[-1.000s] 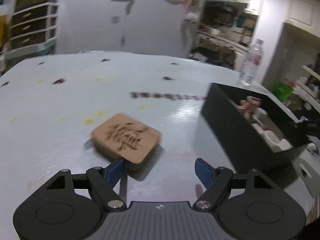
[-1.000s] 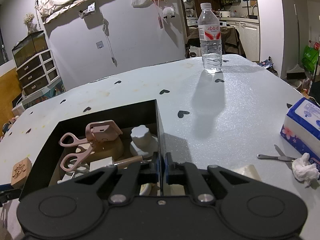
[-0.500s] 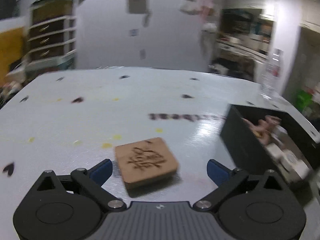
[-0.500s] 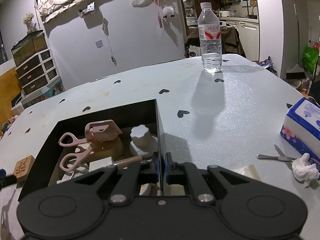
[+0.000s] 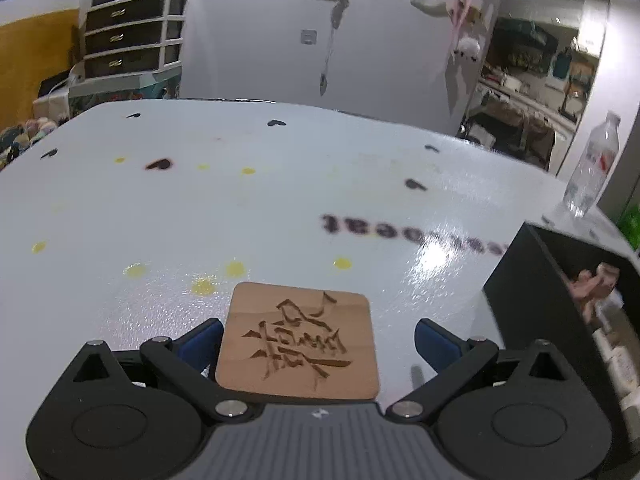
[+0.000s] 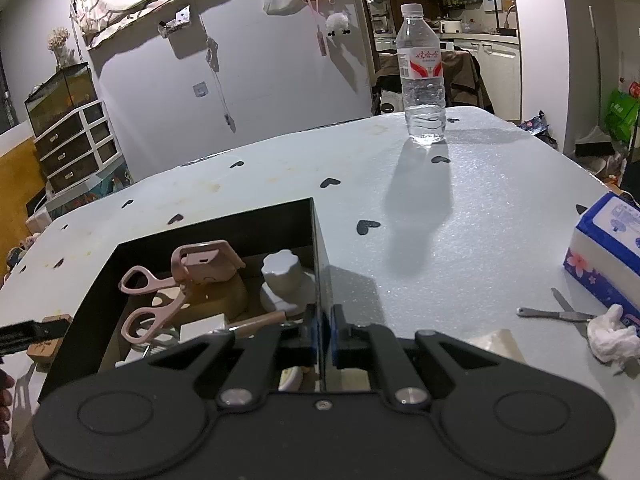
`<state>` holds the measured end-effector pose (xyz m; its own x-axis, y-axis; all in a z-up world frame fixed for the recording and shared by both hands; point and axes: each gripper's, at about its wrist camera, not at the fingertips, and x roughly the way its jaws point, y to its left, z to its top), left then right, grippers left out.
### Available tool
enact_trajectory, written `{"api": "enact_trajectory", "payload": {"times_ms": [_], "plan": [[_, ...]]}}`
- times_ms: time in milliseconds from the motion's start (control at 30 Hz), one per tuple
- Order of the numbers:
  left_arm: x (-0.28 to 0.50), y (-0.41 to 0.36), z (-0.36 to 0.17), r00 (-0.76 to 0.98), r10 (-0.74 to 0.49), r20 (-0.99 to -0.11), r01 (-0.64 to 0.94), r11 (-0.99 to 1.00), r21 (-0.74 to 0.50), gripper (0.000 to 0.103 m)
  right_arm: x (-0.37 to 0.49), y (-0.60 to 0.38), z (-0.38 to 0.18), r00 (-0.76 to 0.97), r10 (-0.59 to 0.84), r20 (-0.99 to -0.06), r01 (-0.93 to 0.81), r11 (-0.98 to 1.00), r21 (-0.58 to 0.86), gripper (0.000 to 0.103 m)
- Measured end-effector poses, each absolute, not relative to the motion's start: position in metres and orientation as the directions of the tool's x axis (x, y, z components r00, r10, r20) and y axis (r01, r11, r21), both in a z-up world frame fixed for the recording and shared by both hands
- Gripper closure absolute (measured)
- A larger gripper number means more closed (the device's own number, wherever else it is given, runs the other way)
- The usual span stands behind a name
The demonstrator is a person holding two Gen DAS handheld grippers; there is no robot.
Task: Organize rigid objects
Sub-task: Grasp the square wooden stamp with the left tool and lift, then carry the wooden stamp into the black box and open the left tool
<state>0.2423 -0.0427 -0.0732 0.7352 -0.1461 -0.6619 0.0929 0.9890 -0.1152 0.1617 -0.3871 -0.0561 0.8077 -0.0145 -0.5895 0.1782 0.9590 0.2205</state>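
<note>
Change, left side: the left gripper (image 5: 316,338) has come forward over the wooden block (image 5: 298,344); a second ago the block lay ahead of the blue fingertips (image 5: 202,340) and skewed, now it sits squarely between them.
Left gripper: spread wide, one fingertip just beside the block's left edge, the other apart from its right edge; not pinching it.
Wooden block: one, carved face up, flat on the table (image 5: 200,208), near the table's near edge and left of the black box (image 5: 532,320).
Change, right side: nothing has shifted; the right gripper (image 6: 323,334) stays where it was.
Right gripper: pressed together on the right wall of the black box (image 6: 318,248).
Box contents: one pair of pink scissors (image 6: 156,300), one pink holder (image 6: 206,262), one white knob-shaped piece (image 6: 282,276); the rest is too hidden to count.
Table, far edge: one water bottle (image 6: 422,76).
Table, right edge: one tissue pack (image 6: 608,248), one crumpled tissue (image 6: 612,334), one small metal tool (image 6: 556,313).
</note>
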Motion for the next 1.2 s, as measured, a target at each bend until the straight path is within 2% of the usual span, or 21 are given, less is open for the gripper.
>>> {"api": "enact_trajectory", "payload": {"times_ms": [100, 167, 233, 467, 667, 833, 1033, 1200], "plan": [[0.242, -0.044, -0.075, 0.737, -0.136, -0.662, 0.117, 0.990, -0.072, 0.005, 0.162, -0.387, -0.056, 0.808, -0.015, -0.590, 0.178, 0.959, 0.220, 0.097], [0.241, -0.042, -0.074, 0.749, -0.110, -0.653, 0.113, 0.993, -0.038, 0.024, 0.162, -0.387, -0.056, 0.808, -0.015, -0.590, 0.178, 0.959, 0.220, 0.096], [0.241, -0.040, -0.073, 0.751, -0.109, -0.651, 0.121, 0.992, -0.027, 0.027, 0.162, -0.387, -0.056, 0.808, -0.016, -0.590, 0.179, 0.959, 0.219, 0.096], [0.232, -0.035, -0.052, 0.765, -0.152, -0.625, 0.151, 0.987, -0.054, 0.027, 0.162, -0.387, -0.056, 0.807, -0.014, -0.590, 0.178, 0.959, 0.220, 0.096], [0.216, -0.051, -0.011, 0.752, -0.323, -0.575, 0.280, 0.946, -0.165, 0.027, 0.162, -0.387, -0.056, 0.808, -0.015, -0.590, 0.178, 0.959, 0.219, 0.097], [0.210, -0.086, 0.014, 0.681, -0.464, -0.566, 0.374, 0.886, -0.276, 0.027, 0.162, -0.387, -0.056, 0.808, -0.015, -0.590, 0.178, 0.959, 0.220, 0.097], [0.209, -0.142, 0.017, 0.600, -0.565, -0.566, 0.455, 0.823, -0.340, 0.027, 0.162, -0.387, -0.056, 0.808, -0.014, -0.590, 0.178, 0.959, 0.220, 0.096], [0.218, -0.174, 0.008, 0.561, -0.582, -0.588, 0.442, 0.812, -0.382, 0.027, 0.162, -0.388, -0.056, 0.809, -0.005, -0.587, 0.170, 0.959, 0.226, 0.096]]}}
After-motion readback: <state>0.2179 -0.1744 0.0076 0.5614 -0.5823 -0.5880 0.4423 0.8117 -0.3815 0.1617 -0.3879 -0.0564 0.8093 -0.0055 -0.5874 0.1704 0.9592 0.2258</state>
